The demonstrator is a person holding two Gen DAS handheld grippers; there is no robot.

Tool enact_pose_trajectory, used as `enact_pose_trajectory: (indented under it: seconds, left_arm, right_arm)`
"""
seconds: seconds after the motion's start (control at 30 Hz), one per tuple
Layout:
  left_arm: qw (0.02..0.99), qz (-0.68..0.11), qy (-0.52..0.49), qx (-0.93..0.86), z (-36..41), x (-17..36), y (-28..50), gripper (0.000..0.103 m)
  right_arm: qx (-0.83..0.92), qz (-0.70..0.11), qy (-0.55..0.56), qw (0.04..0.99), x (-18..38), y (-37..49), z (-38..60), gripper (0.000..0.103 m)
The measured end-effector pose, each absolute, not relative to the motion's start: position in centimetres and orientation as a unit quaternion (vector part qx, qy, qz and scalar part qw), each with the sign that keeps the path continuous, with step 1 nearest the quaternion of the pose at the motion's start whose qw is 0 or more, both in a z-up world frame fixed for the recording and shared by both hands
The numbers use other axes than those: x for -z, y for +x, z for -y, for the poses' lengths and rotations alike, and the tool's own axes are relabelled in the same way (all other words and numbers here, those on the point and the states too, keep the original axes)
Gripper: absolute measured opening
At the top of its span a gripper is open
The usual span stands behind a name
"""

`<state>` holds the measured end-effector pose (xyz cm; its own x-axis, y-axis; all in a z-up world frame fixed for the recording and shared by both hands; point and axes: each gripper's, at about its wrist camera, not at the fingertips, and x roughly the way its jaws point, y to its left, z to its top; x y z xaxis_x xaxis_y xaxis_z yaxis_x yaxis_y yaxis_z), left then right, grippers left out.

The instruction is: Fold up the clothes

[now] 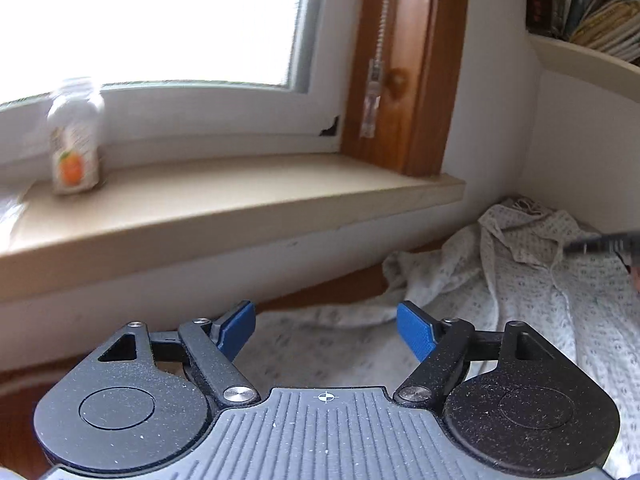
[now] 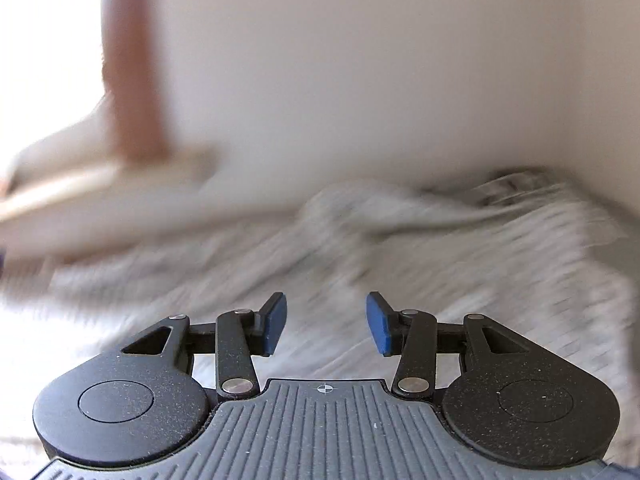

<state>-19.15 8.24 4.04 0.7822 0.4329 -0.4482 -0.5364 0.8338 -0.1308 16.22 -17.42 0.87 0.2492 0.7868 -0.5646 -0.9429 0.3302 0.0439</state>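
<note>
In the left wrist view the left gripper [image 1: 326,332] sits nearest, at six o'clock; its blue pads [image 1: 416,330] stand wide apart with nothing between them, hovering above pale cloth without touching it. Just beyond, the garment [image 1: 520,288], a white fabric with a fine green-grey print, lies crumpled from the centre out toward three and four o'clock; its long axis runs roughly from seven o'clock near the pads up to two o'clock, where a bunched end with a thin drawstring [image 1: 556,264] points into the room corner; which end of the garment that is cannot be told. A strip of brown wood surface [image 1: 320,292] shows between the cloth and the wall at nine to twelve o'clock. At three o'clock a dark blurred bar [image 1: 600,244] crosses the cloth edge; what it is cannot be told. Farther off, the beige windowsill [image 1: 240,196] spans nine to one o'clock; a bottle [image 1: 74,136] with an orange on its label stands on it at ten o'clock; the wooden window frame [image 1: 420,68] rises at one o'clock; a shelf of books [image 1: 592,8] sits at two o'clock.

In the right wrist view, heavily blurred, the right gripper [image 2: 326,324] is partly open; nothing is seen between its pads [image 2: 380,324]; the same garment [image 2: 440,248] spreads beyond from nine to three o'clock, against the white wall [image 2: 360,80].
</note>
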Motion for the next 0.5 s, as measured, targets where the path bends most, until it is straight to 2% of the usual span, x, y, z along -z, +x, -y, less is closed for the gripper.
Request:
enact_pose_trajectory:
  seconds: [0.2,0.27,0.3,0.5]
  left_arm:
    - [0.934,-0.208,-0.120,-0.263,-8.9,-3.7,-22.4,0.082]
    - [0.936,-0.205,-0.126,-0.258,-9.3,-3.7,-23.4,0.089]
    - [0.935,-0.203,-0.129,-0.261,-9.5,-3.7,-23.8,0.091]
    - [0.928,-0.192,-0.145,-0.285,-11.2,-3.6,-26.0,0.092]
  right_arm:
    - [-0.619,-0.257,-0.184,0.719,0.9,7.7,13.8,0.046]
    - [-0.637,-0.257,-0.194,0.700,1.2,5.4,11.9,0.049]
    - [-0.645,-0.253,-0.201,0.693,1.2,4.1,11.0,0.049]
    - [-0.682,-0.200,-0.245,0.659,0.7,-3.4,5.9,0.054]
